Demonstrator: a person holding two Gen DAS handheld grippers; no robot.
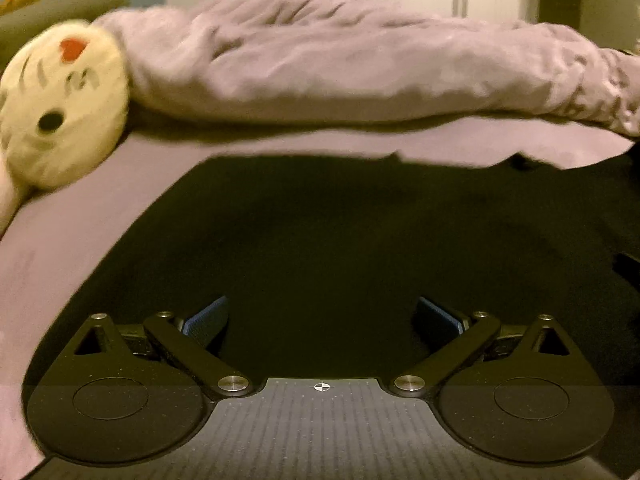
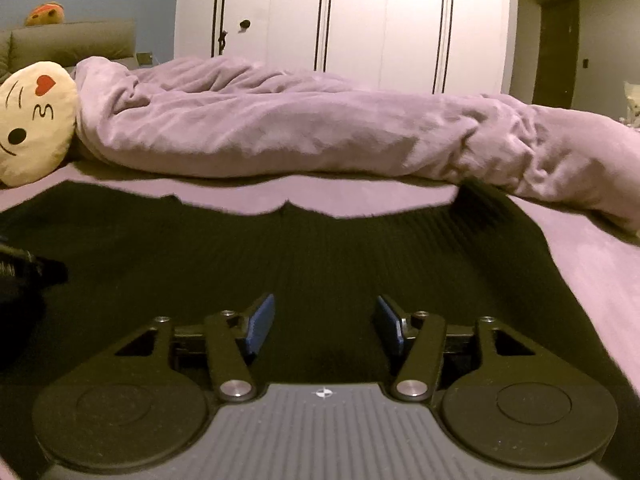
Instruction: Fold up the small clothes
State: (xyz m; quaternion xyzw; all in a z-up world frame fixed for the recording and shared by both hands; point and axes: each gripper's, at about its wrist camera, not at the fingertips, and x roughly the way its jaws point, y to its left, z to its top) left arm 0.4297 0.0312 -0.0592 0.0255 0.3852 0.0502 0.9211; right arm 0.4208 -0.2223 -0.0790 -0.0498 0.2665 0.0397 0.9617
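Rumpled lilac duvet on bed sheet; emoji cushion beside it; white wardrobe behind; possibly a plush on the headboard.

A home bedroom, seemingly: a bed with rumpled lilac duvet, emoji cushion, white wardrobe

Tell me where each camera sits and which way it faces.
Left wrist: on the left tongs, low over the black ribbed garment, facing the rumpled lilac blanket; open blue-padded fingers show.
Right wrist: on the right tongs, same heading; open fingers show.
Shared: garment, blanket, round yellow emoji pillow.
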